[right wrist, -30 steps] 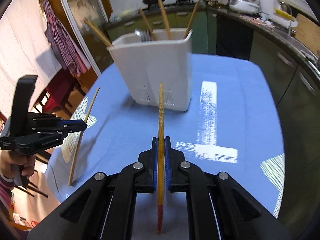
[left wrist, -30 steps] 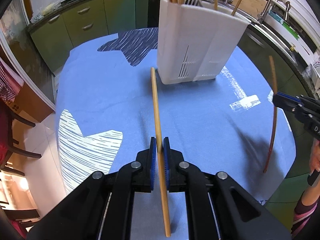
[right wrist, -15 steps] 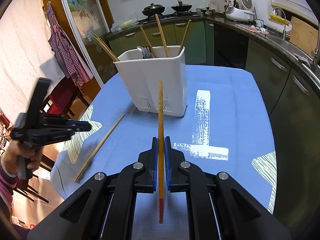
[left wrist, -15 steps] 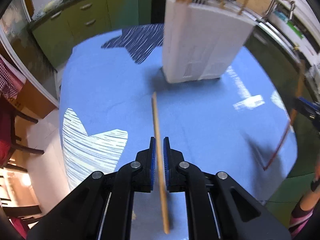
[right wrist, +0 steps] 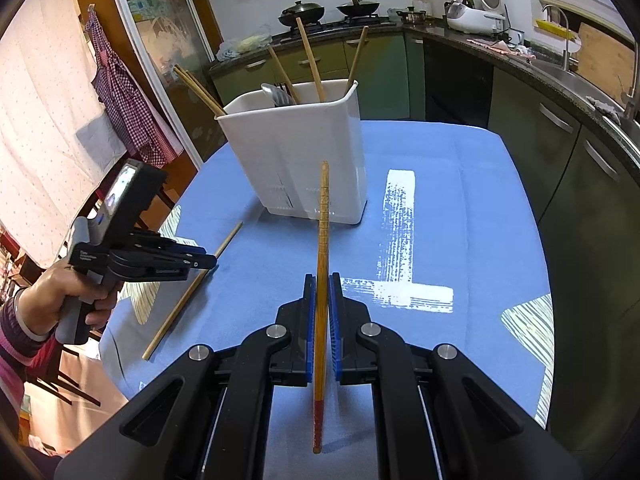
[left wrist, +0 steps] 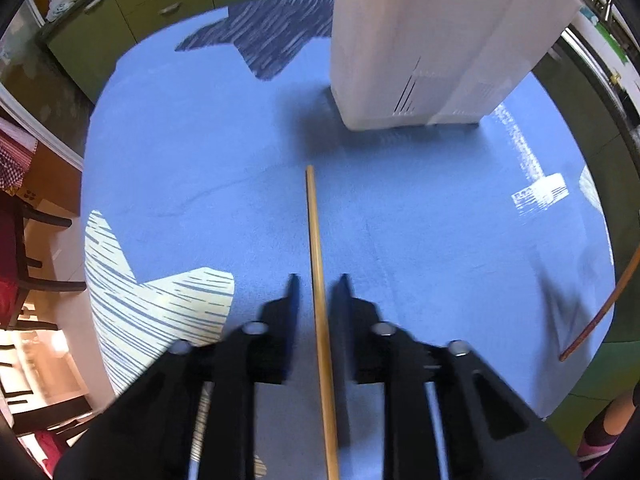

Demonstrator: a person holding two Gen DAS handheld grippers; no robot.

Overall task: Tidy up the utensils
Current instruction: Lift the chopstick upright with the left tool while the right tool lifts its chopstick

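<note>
Now our left tool (left wrist: 316, 300) has let go: a second ago its pads pinched the plain wooden chopstick (left wrist: 318, 280) and held it off the cloth, and here the fingers stand apart on either side of it, touching nothing. The chopstick lies flat on the blue tabletop (left wrist: 200, 160), running straight away from us toward the white utensil holder (left wrist: 420, 40), its far tip near the holder's base but not touching it. From the right wrist view the same stick (right wrist: 192, 292) shows as a slanted line on the cloth, just below the left tool (right wrist: 200, 262), which hangs above it. Our right tool (right wrist: 322, 312) has not changed its hold; it is clamped on the red-tipped chopstick (right wrist: 322, 260), carried nearly upright in front of the holder (right wrist: 296, 160), which already has several chopsticks and a spoon standing in it. We judge the release to be a setback or a deliberate regrasp, since that stick is on the cloth and not in the holder. Two chopsticks are left to sort: the one in our right tool looks ready to go over the rim, and the dropped one will need picking up again.
</note>
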